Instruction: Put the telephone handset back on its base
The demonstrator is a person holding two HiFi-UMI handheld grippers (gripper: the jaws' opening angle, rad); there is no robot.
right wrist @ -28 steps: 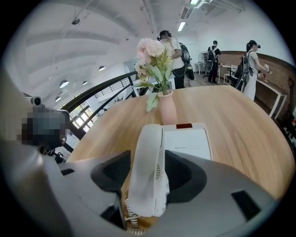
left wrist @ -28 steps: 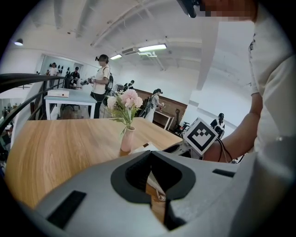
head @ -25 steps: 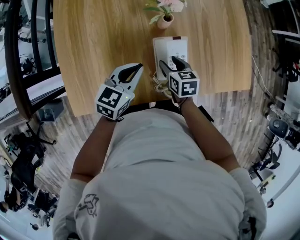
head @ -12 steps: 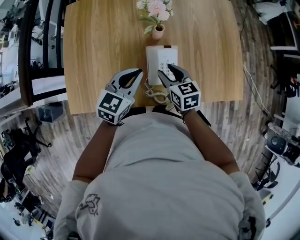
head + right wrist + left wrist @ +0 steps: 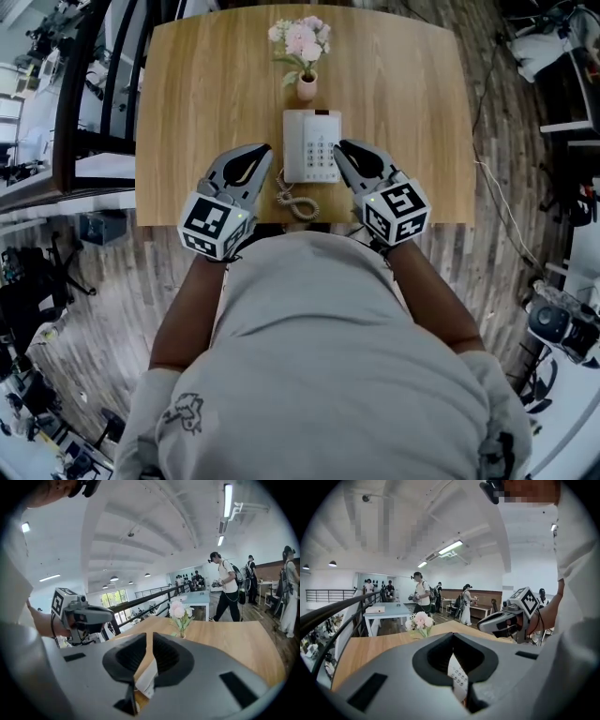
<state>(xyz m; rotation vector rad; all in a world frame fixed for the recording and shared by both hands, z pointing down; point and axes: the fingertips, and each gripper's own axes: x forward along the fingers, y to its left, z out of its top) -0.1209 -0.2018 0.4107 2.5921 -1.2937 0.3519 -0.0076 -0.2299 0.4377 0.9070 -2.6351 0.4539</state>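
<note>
Hall: grey wood-plank floor (image 5: 469,253), curved black railing (image 5: 67,103).
Table (image 5: 206,94): rounded rectangle, pale matt oak grain.
Left gripper (image 5: 264,150): grey shell, black pads clenched together, empty.
Right gripper (image 5: 339,146): same make, jaws just closing to a thin slit, nothing between.
Telephone base (image 5: 323,150): white plastic slab with keypad, near the table's front edge. The handset (image 5: 293,145) lies along its left side.
Small pink vase (image 5: 307,89) of flowers.
Coiled cord (image 5: 298,204).

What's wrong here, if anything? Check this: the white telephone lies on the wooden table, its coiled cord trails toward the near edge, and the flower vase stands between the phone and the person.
One thing is wrong: the head view shows the flower vase beyond the white telephone, on its far side from the person. The wooden table and coiled cord are as stated.
</note>
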